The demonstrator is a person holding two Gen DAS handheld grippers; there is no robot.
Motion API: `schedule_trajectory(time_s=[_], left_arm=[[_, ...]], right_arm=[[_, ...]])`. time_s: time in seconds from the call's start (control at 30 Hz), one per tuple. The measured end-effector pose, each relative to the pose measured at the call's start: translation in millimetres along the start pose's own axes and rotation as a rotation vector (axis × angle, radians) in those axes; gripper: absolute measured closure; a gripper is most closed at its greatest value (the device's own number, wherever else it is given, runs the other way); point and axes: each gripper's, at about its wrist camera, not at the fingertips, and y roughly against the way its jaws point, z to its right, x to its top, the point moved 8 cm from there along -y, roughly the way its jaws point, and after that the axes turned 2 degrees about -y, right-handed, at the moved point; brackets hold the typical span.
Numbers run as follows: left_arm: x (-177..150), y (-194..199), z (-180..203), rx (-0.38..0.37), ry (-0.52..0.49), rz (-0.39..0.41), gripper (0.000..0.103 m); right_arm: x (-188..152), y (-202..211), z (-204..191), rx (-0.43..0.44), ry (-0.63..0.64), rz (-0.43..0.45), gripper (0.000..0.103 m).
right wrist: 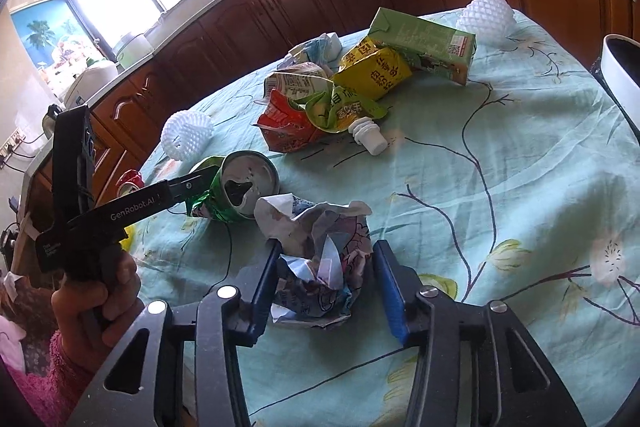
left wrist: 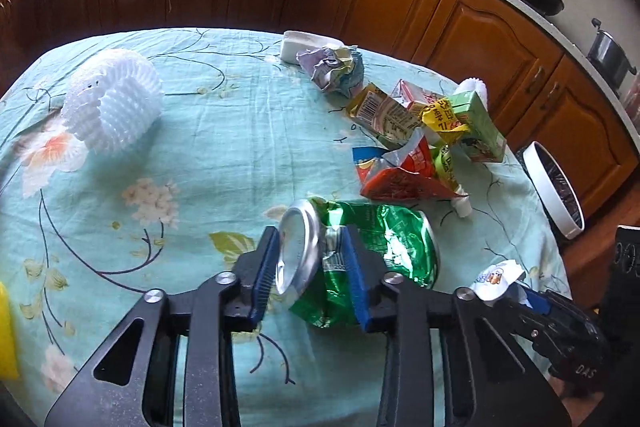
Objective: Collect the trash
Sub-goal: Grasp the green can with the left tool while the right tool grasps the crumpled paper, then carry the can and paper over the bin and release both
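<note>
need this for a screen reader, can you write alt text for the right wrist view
The right gripper closes its blue-padded jaws around a crumpled paper wad on a teal floral tablecloth. To its left, the left gripper pinches a crushed green can; cartons and wrappers lie behind.

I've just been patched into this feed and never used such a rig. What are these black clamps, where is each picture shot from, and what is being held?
No robot: a person holds a two-finger gripper in each hand, each carrying a fisheye camera looking along its blue-padded fingers. The left wrist view shows the left gripper closed around a crushed green drink can. The right wrist view shows the right gripper with a crumpled paper ball between its fingers; the grip looks closed, though contact is hard to confirm. On the floral green tablecloth lie a pile of cartons and wrappers and white foam netting. A white bin stands beside the table.
</note>
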Motion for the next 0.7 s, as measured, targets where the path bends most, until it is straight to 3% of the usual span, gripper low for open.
schedule_trajectory(time_s=[0.1, 0.7], left_arm=[[2.1, 4.1, 10.6, -0.013, -0.019, 0.008, 0.092], [11.8, 26.7, 107.1, -0.145, -0.121, 0.056, 0.092]], right_arm=[[5.0, 9.9, 5.5, -0.002, -0.010, 0.021, 0.065], [24.5, 84.3, 70.9, -0.085, -0.114, 0.185, 0.066]])
